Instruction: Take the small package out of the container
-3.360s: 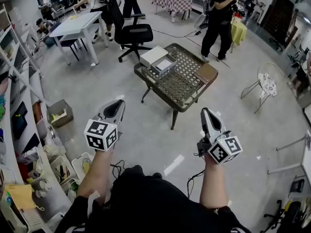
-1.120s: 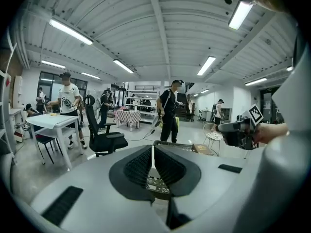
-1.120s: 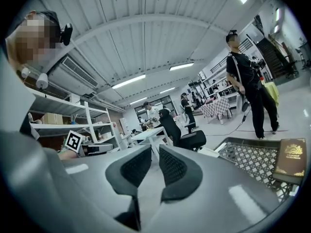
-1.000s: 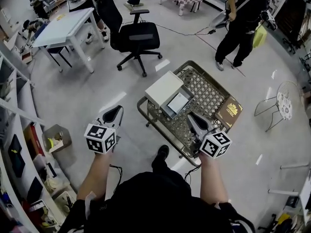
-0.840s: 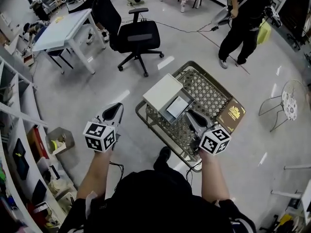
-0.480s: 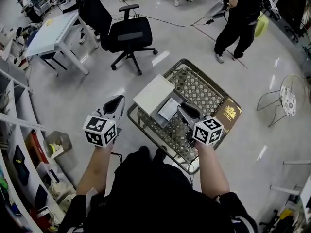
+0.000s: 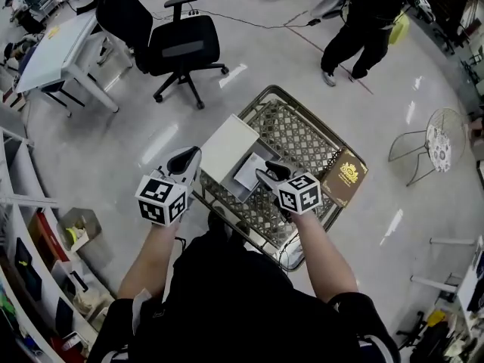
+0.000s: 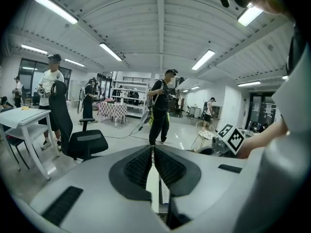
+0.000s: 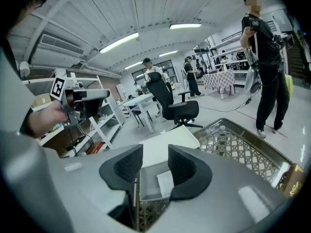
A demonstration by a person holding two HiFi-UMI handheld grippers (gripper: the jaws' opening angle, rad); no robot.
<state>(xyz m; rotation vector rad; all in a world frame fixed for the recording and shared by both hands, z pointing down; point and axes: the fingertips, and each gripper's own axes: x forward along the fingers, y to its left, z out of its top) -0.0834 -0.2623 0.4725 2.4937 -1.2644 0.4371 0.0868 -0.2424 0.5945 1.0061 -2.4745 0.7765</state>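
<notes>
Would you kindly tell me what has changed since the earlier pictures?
The person has walked up to the metal lattice table. The right hand-held gripper has come forward and down toward the open grey container, its jaws just opening, nothing gripped yet. The left hand-held gripper stays shut and empty. The small white package still lies in the container.

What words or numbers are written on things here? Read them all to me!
No text here can be read.
Brown box: gold print, too small to read.
Small package: no print can be made out.
</notes>
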